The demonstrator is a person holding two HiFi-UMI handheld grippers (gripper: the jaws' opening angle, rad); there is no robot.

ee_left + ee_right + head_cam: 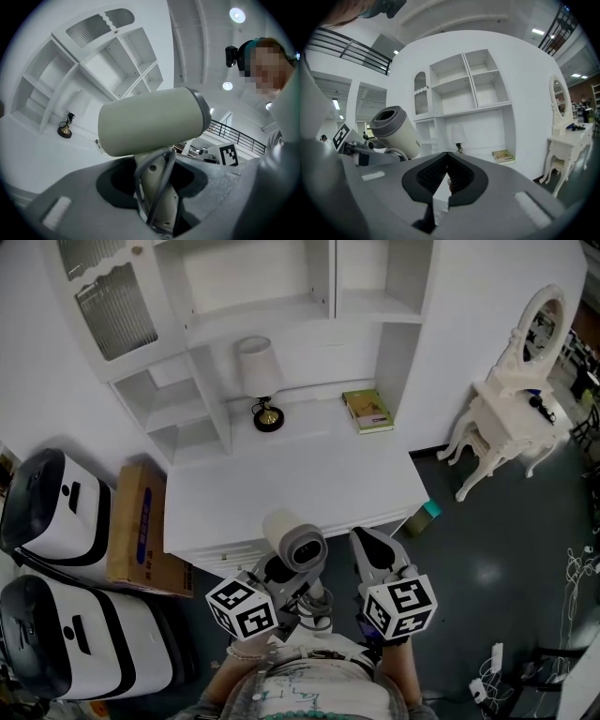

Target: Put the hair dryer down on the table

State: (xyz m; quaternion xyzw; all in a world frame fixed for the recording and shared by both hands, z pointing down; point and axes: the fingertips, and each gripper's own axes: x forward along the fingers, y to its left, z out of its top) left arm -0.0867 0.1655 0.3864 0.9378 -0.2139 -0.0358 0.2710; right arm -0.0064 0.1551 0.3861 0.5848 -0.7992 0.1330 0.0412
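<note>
The hair dryer (295, 542) has a cream barrel with a grey end. It hangs above the front edge of the white table (281, 479). My left gripper (281, 573) is shut on its handle. In the left gripper view the handle (157, 187) and a grey cord stand between the jaws, with the barrel (150, 122) lying across above them. My right gripper (366, 542) is just to the right, shut, with nothing in it. In the right gripper view its jaws (446, 161) meet at the tips, and the hair dryer (396, 131) shows at the left.
At the back of the table stand a small lamp (262, 381) and a book (367, 411), under white shelves. A cardboard box (141, 526) and two white-and-black cases (52, 502) sit on the floor at left. A white dressing table with mirror (516, 390) is at right.
</note>
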